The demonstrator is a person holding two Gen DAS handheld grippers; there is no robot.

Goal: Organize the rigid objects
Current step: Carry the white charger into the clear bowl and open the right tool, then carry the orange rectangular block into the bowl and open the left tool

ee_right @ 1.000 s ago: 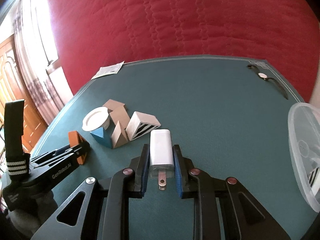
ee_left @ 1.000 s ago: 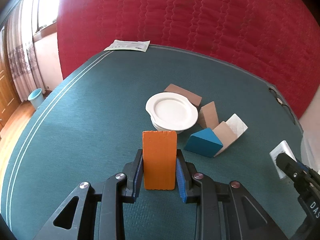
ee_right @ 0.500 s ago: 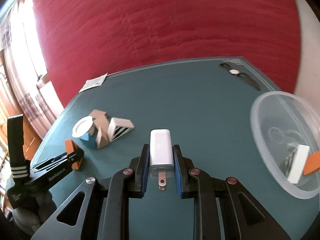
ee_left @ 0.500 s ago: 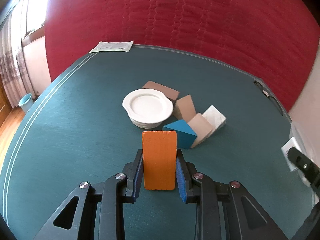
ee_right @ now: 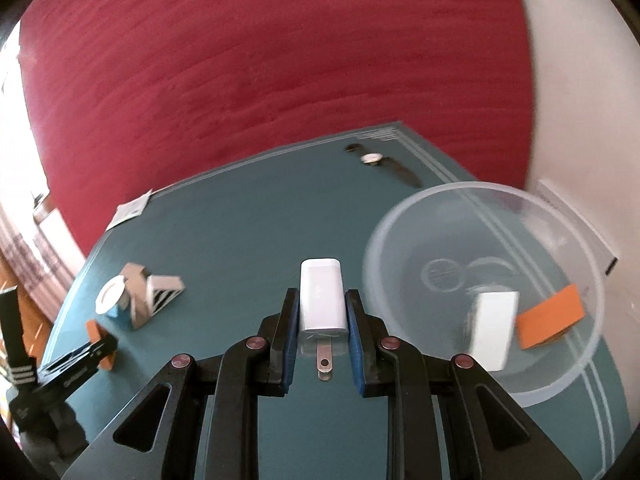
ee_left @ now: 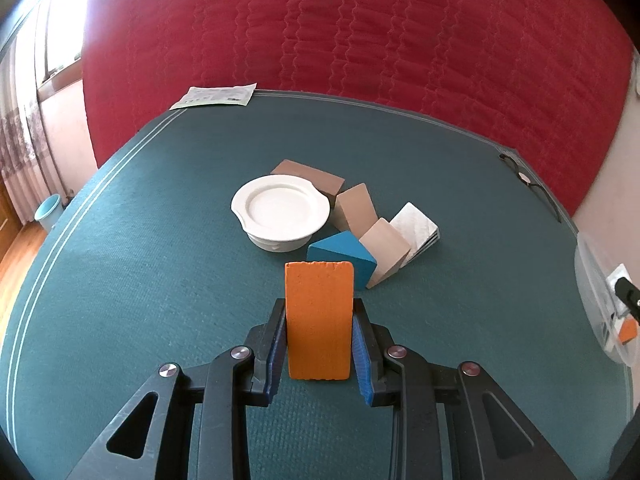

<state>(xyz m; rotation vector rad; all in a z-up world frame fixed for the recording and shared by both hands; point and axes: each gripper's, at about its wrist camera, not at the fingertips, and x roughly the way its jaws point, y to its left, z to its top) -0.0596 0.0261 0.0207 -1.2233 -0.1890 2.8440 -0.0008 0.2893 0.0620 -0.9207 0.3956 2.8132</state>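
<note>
My left gripper point(ee_left: 319, 354) is shut on an upright orange block point(ee_left: 319, 320), held over the green table point(ee_left: 160, 280). Beyond it lie a blue wedge point(ee_left: 340, 258), tan blocks point(ee_left: 354, 206), a striped white wedge point(ee_left: 416, 226) and a white dish point(ee_left: 282, 210). My right gripper point(ee_right: 322, 338) is shut on a white plug charger point(ee_right: 321, 294), its metal prong pointing back at the camera. Just right of it stands a clear plastic bowl point(ee_right: 400, 224) holding a white block point(ee_right: 492, 328) and an orange block point(ee_right: 550, 322). The left gripper point(ee_right: 94, 354) shows at the far left of the right wrist view.
A wristwatch point(ee_right: 376, 159) lies near the table's far right corner. A paper leaflet point(ee_left: 216, 96) rests on the far left edge. A red quilted wall hanging point(ee_left: 360, 40) runs behind the table. A blue bin point(ee_left: 48, 210) stands on the floor at left.
My right gripper has carried the charger to the right, and the clear bowl has come fully into its view. The left gripper has barely moved, still holding the orange block.
</note>
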